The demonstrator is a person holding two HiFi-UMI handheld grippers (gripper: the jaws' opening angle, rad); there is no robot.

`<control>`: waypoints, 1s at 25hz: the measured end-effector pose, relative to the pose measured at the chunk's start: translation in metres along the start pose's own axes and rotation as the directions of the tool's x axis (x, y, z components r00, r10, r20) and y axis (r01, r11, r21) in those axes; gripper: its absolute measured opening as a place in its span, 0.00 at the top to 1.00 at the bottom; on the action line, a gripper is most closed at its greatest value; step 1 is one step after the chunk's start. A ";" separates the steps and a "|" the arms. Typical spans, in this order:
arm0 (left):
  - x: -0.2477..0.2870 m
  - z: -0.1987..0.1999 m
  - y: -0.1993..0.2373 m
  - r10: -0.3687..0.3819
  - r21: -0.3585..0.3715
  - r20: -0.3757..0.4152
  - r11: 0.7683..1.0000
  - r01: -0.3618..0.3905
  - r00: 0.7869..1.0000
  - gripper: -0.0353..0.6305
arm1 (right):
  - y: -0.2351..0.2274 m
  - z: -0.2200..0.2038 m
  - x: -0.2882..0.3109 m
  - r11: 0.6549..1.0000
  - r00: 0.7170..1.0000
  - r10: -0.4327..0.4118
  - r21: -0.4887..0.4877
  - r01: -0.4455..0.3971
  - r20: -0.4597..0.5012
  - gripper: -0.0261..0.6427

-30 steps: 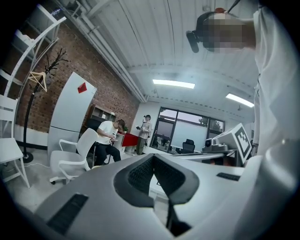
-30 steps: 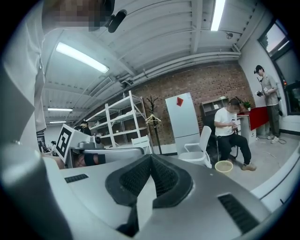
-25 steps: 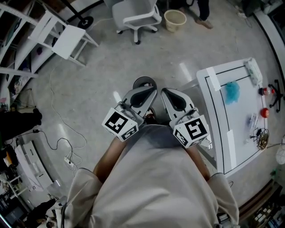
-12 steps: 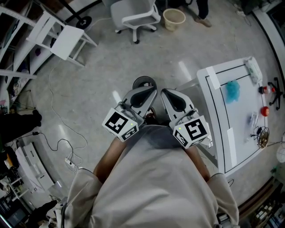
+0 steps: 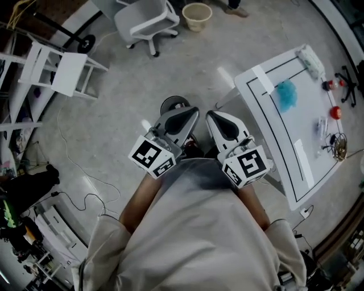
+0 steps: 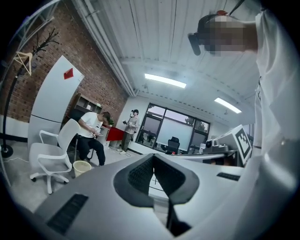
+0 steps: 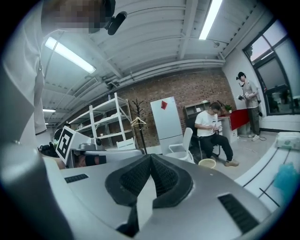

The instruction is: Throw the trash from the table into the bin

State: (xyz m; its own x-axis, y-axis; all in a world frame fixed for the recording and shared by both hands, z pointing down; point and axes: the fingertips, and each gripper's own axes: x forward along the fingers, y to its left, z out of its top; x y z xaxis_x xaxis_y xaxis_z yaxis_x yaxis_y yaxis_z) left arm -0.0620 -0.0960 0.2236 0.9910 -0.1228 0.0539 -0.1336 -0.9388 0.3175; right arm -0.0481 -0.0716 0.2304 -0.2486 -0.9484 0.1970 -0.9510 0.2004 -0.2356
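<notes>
Head view: overhead, facing steeply down; bin [image 5: 196, 16] far off at top edge. Left gripper view and right gripper view: close behind own jaws, facing level toward the bin, which all three share

Landmark: white office chair [image 5: 147, 20] on the grey floor.
Folding rack: white [image 5: 68, 71], near the chair, to its left in the head view.
Coat stand: black, round base [image 5: 85, 42] between chair and rack.
Seated person: white shirt, dark trousers [image 7: 213, 129], just beside the chair.
Cabinet: tall, white, red diamond mark [image 7: 165, 119], behind the chair, against a brick wall.
Standing person: [image 7: 247, 101] farther from the chair, by a red desk [image 7: 236, 117].
</notes>
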 end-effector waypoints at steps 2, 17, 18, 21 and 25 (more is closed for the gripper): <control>0.016 0.002 -0.008 -0.026 0.012 0.006 1.000 0.026 1.000 0.94 | -0.015 0.002 -0.014 0.999 0.999 -0.044 0.004 0.044 0.007 0.93; 0.139 -0.022 -0.119 -0.307 -0.004 -0.080 0.951 0.308 0.948 0.94 | -0.119 0.009 -0.136 0.944 0.942 -0.325 0.083 0.319 0.085 0.93; 0.147 -0.024 -0.126 -0.321 -0.003 -0.088 0.947 0.322 0.943 0.94 | -0.125 0.008 -0.144 0.939 0.936 -0.339 0.088 0.331 0.091 0.93; 0.170 -0.033 -0.145 -0.362 0.002 -0.117 0.931 0.364 0.925 0.94 | -0.143 0.006 -0.168 0.922 0.917 -0.383 0.110 0.372 0.108 0.93; 0.193 -0.037 -0.178 -0.411 0.015 -0.146 0.909 0.418 0.900 0.94 | -0.159 0.006 -0.206 0.896 0.889 -0.439 0.131 0.424 0.127 0.93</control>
State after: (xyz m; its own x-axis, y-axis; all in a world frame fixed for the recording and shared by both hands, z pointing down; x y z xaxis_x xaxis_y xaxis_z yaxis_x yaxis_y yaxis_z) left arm 0.1527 0.0595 0.2121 0.9449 0.3225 0.0560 0.2926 -0.9089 0.2972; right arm 0.1555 0.0904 0.2211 0.2198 -0.9626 0.1583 -0.9337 -0.2546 -0.2519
